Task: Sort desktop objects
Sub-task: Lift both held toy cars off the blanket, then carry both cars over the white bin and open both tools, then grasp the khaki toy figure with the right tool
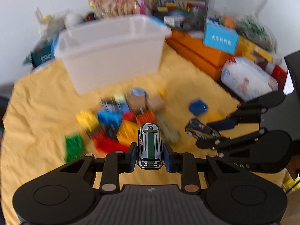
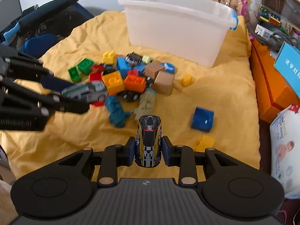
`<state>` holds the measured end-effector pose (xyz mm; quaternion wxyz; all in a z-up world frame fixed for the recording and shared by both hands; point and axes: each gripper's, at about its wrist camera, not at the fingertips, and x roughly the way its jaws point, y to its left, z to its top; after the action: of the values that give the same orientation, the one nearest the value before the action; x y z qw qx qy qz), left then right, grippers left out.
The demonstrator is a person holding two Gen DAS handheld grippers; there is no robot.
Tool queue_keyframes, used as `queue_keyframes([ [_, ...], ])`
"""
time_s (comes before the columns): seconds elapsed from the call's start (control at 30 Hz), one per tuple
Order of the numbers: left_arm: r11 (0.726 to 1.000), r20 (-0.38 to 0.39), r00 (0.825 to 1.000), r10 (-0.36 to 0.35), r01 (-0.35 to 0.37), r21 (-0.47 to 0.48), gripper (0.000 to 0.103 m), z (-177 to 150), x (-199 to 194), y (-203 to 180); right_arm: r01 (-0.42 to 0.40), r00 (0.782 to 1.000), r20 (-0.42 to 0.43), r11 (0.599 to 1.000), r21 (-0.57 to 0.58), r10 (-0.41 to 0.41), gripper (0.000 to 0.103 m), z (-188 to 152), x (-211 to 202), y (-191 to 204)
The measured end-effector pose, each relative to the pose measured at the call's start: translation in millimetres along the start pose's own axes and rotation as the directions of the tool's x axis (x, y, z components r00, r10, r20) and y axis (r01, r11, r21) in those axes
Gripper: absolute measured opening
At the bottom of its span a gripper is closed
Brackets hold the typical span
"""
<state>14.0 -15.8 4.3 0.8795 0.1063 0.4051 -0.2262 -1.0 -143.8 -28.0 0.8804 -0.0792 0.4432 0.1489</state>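
Observation:
My left gripper (image 1: 150, 155) is shut on a white toy car with a green stripe (image 1: 150, 146), held nose-forward above the yellow cloth; the right wrist view shows that car (image 2: 84, 91) at the left. My right gripper (image 2: 149, 150) is shut on a black and yellow toy car (image 2: 149, 142) marked 13, which appears in the left wrist view (image 1: 201, 131) at the right. A pile of coloured bricks, wooden cubes and small toy cars (image 2: 121, 78) lies on the cloth ahead of both grippers. Behind it stands a white plastic bin (image 2: 178, 24).
A blue block (image 2: 202, 119) and two yellow bricks (image 2: 205, 142) lie loose to the right of the pile. Orange boxes (image 2: 268, 86) and a white pack (image 2: 285, 146) line the right edge. A dark bag (image 2: 37, 28) sits at the left. Cluttered shelves stand behind the bin.

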Motion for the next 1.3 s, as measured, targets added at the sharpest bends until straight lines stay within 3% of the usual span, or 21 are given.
queue_keyframes([
  [0.2, 0.997, 0.132, 0.989, 0.071, -0.074, 0.016, 0.033, 62.0, -0.4, 19.7, 0.040, 0.992, 0.121, 0.999, -0.012, -0.038, 0.033, 48.5, -8.2, -17.1],
  [0.4, 0.985, 0.286, 0.944, 0.166, -0.170, -0.012, 0.033, 136.6, 7.2, 46.1, 0.082, 0.956, 0.282, 0.996, 0.019, -0.084, 0.033, 125.5, -15.4, -50.1],
  [0.5, 0.984, 0.290, 0.940, 0.178, -0.174, -0.040, 0.033, 165.7, 22.6, 64.6, 0.117, 0.935, 0.334, 0.992, 0.037, -0.123, 0.033, 162.4, -11.0, -64.7],
  [0.6, 0.979, 0.266, 0.942, 0.204, -0.188, -0.084, 0.032, 186.0, 45.8, 83.2, 0.122, 0.934, 0.330, 0.991, 0.061, -0.135, 0.033, 192.1, 7.3, -76.8],
  [0.77, 0.967, 0.191, 0.953, 0.236, -0.211, -0.139, 0.033, 193.3, 85.6, 104.3, 0.130, 0.950, 0.271, 0.984, 0.118, -0.158, 0.034, 214.7, 38.1, -89.3],
  [0.9, 0.948, 0.090, 0.966, 0.242, -0.215, -0.236, 0.033, 187.8, 103.4, 116.7, 0.138, 0.967, 0.192, 0.979, 0.148, -0.165, 0.046, 215.3, 59.5, -91.6],
  [1.0, 0.942, 0.144, 0.958, 0.247, -0.203, -0.266, 0.036, 181.0, 86.7, 117.9, 0.135, 0.966, 0.199, 0.979, 0.152, -0.164, 0.046, 211.2, 56.7, -90.4],
  [1.13, 0.950, 0.183, 0.950, 0.251, -0.206, -0.235, 0.051, 175.4, 57.1, 106.4, 0.142, 0.960, 0.223, 0.979, 0.144, -0.172, 0.049, 210.0, 45.0, -89.9],
  [1.23, 0.960, 0.184, 0.950, 0.251, -0.219, -0.176, 0.074, 161.5, 36.8, 92.7, 0.152, 0.948, 0.263, 0.982, 0.116, -0.178, 0.059, 198.4, 26.7, -85.1],
  [1.3, 0.971, 0.164, 0.961, 0.222, -0.202, -0.131, 0.074, 139.3, 28.5, 81.9, 0.164, 0.942, 0.283, 0.983, 0.087, -0.182, 0.059, 184.6, 13.6, -80.1],
])
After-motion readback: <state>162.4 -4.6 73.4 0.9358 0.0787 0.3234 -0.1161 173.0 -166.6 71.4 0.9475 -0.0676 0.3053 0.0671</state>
